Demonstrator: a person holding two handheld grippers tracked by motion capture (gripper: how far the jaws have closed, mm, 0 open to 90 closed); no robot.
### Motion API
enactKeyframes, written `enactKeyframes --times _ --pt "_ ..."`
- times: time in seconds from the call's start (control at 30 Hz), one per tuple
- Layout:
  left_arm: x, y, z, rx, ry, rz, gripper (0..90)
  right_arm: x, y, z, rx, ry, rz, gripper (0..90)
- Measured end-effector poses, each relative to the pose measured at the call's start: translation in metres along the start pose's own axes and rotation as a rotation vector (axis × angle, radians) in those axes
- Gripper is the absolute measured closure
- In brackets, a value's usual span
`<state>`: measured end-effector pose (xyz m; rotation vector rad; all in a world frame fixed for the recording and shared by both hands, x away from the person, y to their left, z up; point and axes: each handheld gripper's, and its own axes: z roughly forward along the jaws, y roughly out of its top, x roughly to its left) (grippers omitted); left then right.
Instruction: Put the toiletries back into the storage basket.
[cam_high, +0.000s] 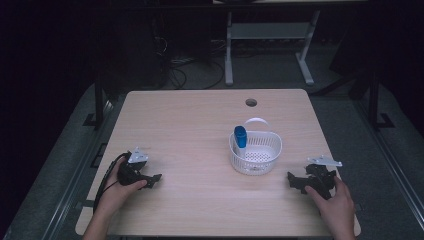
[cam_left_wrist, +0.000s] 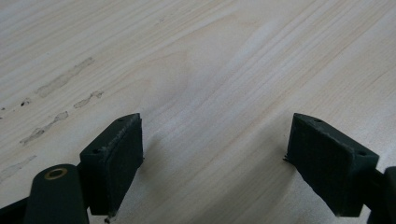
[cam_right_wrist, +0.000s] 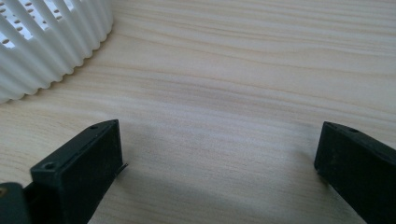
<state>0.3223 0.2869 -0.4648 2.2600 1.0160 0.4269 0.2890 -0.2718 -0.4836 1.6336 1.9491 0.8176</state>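
tongs (cam_left_wrist: 212, 161) spread wide, bare wooden table (cam_left_wrist: 210, 70)

My light wood tabletop (cam_high: 190, 130) (cable hole (cam_high: 251, 102) near its far edge) carries a white slatted basket (cam_high: 265, 157), right of centre.

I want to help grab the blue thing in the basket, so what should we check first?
1. Left tongs open, nothing held: ok.
2. Right tongs open, nothing held: ok.
3. White basket upright on the table: ok.
4. Blue bottle standing against the basket's left wall, top above the rim: ok.
5. Bare table between right tongs and basket: ok.
6. Bottle cap tight: cannot tell.
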Motion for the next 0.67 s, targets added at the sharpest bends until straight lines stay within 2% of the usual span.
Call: enactKeyframes --times 0.1,0.27,0.4,0.43,0.67 --pt "0.004 -0.005 0.001 -0.025 -0.020 -0.022 15.9 0.000 0.000 0.000 0.000 0.000 0.000 0.5" --pt "0.006 -0.008 0.001 -0.045 -0.026 -0.016 13.8 0.000 0.000 0.000 0.000 0.000 0.001 0.5" --pt "0.007 -0.012 0.002 -0.078 -0.035 -0.007 13.6 0.000 0.000 0.000 0.000 0.000 0.000 0.5" --pt "0.008 -0.014 0.002 -0.100 -0.038 -0.004 13.5 0.000 0.000 0.000 0.000 0.000 0.001 0.5" --pt "0.008 -0.014 0.002 -0.102 -0.042 -0.001 13.5 0.000 0.000 0.000 0.000 0.000 0.000 0.5"
